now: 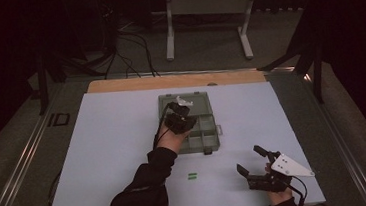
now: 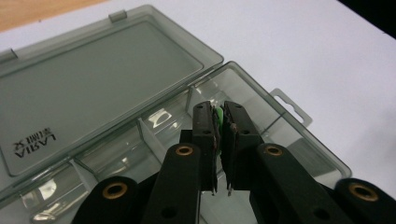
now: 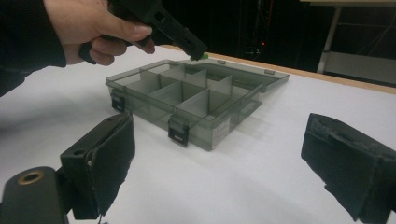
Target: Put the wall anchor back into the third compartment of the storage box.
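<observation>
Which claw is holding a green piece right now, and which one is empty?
The left claw, over the open compartment box, is shut on a small green piece. The right claw rests wide open and empty on the white table, near two more green pieces.

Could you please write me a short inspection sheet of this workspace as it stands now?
Surface: white sheet over a wooden table.
Job's things: clear compartment box, lid open; small green piece pinched in the left tongs above a compartment; two green pieces on the sheet.
Clutter: nothing seen.
Grippers: left shut on the green piece; right tongs open, holding nothing.
Cables: one trails from each gripper; more on the floor.
Surroundings: dark room, white stand behind.
</observation>
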Demonstrator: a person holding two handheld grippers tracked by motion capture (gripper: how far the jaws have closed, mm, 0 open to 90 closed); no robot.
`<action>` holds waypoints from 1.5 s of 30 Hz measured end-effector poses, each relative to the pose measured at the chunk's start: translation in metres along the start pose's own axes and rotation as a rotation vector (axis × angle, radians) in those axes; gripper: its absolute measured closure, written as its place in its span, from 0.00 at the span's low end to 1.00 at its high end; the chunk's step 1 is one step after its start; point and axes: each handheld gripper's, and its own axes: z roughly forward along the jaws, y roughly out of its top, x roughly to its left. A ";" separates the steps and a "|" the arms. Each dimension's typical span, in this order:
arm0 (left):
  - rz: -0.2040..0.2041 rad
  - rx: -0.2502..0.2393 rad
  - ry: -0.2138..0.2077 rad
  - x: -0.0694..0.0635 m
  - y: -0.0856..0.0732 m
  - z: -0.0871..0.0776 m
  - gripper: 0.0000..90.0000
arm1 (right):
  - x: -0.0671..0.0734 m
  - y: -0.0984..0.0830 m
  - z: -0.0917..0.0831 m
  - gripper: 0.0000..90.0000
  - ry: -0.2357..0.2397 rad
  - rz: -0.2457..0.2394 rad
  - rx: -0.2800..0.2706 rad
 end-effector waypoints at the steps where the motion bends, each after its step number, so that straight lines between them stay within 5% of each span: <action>1: -0.008 0.002 0.006 0.000 0.000 0.002 0.92 | 0.000 0.000 0.000 0.11 0.000 -0.001 0.001; 10: -0.043 0.050 0.029 0.002 -0.004 0.021 0.92 | 0.000 0.000 0.000 0.11 0.003 -0.001 0.001; 21: -0.019 0.083 0.042 0.001 -0.006 0.029 0.91 | 0.000 -0.001 0.001 0.11 0.008 0.007 0.006; 23: -0.021 0.079 0.047 0.000 -0.004 0.027 0.79 | 0.000 -0.001 0.000 0.11 0.007 0.005 0.007; 33: -0.005 0.027 0.030 -0.004 0.004 0.003 0.49 | 0.000 0.000 0.000 0.11 0.005 0.005 0.009; 38: 0.003 0.025 -0.038 0.001 0.003 -0.007 0.29 | 0.000 0.000 0.001 0.11 0.003 0.001 0.010; 45: 0.013 0.021 -0.081 0.004 0.001 -0.021 0.04 | 0.001 0.000 0.001 0.11 0.002 0.000 0.012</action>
